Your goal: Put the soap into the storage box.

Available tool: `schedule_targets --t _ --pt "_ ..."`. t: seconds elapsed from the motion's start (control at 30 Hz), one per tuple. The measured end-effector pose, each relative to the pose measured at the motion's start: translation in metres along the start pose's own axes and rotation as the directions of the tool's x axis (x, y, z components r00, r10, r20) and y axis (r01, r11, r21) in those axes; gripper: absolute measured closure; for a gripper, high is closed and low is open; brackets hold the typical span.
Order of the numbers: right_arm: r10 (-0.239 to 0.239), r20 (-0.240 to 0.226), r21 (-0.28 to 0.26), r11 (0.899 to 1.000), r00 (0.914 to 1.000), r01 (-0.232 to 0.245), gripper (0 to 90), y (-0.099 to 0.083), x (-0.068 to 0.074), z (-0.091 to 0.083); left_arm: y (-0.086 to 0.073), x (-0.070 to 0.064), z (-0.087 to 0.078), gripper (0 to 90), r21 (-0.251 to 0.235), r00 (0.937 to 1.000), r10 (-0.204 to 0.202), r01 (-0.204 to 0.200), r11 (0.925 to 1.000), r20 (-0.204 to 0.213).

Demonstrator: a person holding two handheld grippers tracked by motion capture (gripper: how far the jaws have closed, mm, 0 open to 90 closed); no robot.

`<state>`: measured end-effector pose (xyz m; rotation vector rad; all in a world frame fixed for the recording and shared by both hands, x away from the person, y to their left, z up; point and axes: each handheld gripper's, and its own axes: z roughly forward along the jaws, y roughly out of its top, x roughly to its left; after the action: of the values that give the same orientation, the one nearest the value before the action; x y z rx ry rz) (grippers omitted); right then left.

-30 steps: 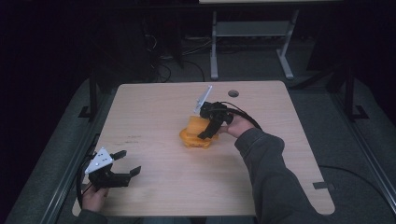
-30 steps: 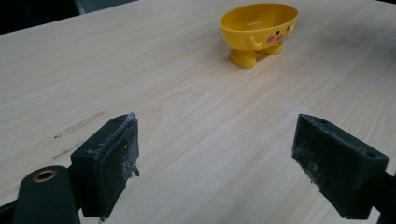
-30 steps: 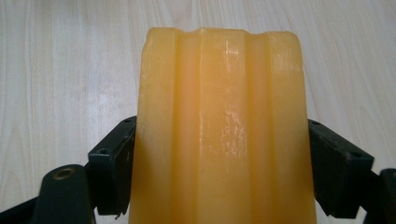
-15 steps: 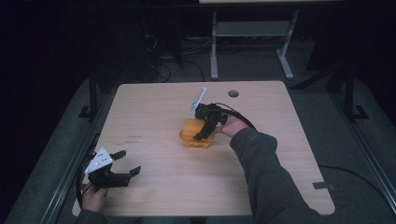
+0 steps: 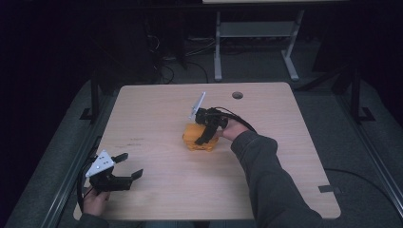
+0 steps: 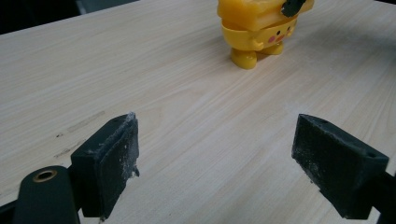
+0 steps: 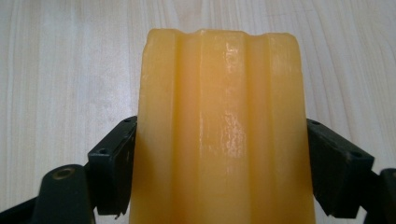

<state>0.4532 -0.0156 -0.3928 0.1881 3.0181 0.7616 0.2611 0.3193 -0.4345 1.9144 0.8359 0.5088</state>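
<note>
Right gripper view shows my right tool (image 7: 219,168) straddling the glossy yellow plastic duck-faced toy (image 7: 219,130) mid-table, jaws flanking its ribbed sides, while my spread left tool (image 5: 127,167) waits near the table's front-left corner.

A rectangular table of pale wood-grain laminate with rounded corners (image 5: 157,109) is seen, with a small round cable hole (image 5: 237,95) near its far edge. Near the middle a yellow plastic duck-faced toy figure (image 5: 196,141) stands on stubby feet. Faint dark scuffs, perhaps scratches (image 5: 130,141), mark the left part.
</note>
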Motion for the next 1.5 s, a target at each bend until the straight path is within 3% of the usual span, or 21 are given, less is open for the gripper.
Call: schedule_targets --t 0.6,1.5 --pt "-0.007 0.005 -0.008 1.0 1.0 0.007 20.0 -0.001 0.002 0.002 0.0 0.0 0.0 14.3 0.004 1.0 0.0 0.0 1.0 0.0" --pt "0.038 0.029 -0.048 0.998 0.9989 -0.037 16.2 -0.007 0.004 -0.01 0.0 0.0 0.001 14.3 0.008 1.0 0.004 -0.004 1.0 -0.001"
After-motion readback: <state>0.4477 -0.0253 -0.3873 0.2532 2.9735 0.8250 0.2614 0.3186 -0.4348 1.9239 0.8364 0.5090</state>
